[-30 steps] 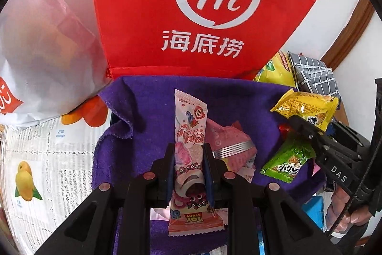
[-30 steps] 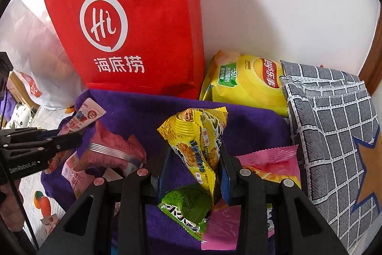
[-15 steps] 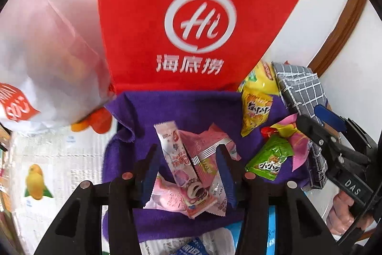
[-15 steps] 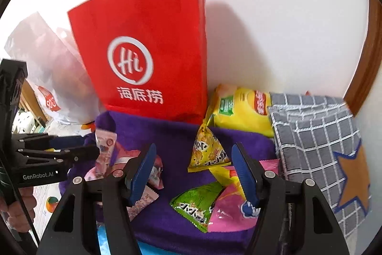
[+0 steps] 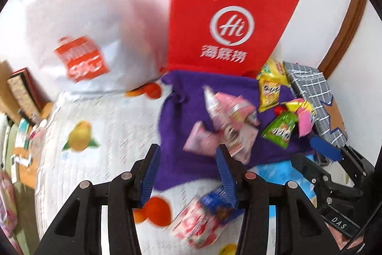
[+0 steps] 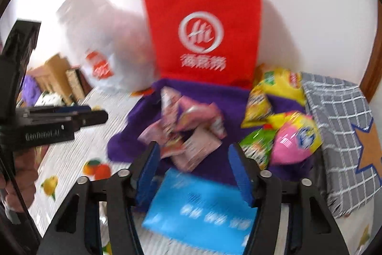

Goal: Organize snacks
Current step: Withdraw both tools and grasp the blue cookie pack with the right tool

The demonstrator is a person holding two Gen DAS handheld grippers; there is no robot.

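Observation:
A purple cloth (image 5: 181,126) (image 6: 133,135) lies on the table in front of a red paper bag (image 5: 222,23) (image 6: 205,28). On it lie pink snack packets (image 5: 226,118) (image 6: 188,133) at the left, and a yellow packet (image 5: 268,93) (image 6: 257,106), a green packet (image 5: 280,129) (image 6: 256,147) and a pink-yellow packet (image 5: 303,115) (image 6: 296,138) at the right. My left gripper (image 5: 188,171) is open and empty above the cloth's near edge. My right gripper (image 6: 193,171) is open and empty, pulled back from the packets.
A blue packet (image 6: 200,214) (image 5: 281,173) lies in front of the cloth. A blue-and-red snack pack (image 5: 205,219) lies under the left gripper. A white plastic bag (image 5: 83,40) stands left of the red bag. A grey checked cushion (image 6: 334,126) and a yellow chip bag (image 6: 284,83) are at the right.
Both grippers let go of their packets, the pink one and the yellow one, which now lie on the purple cloth. Both grippers opened and drew back and up from the cloth.

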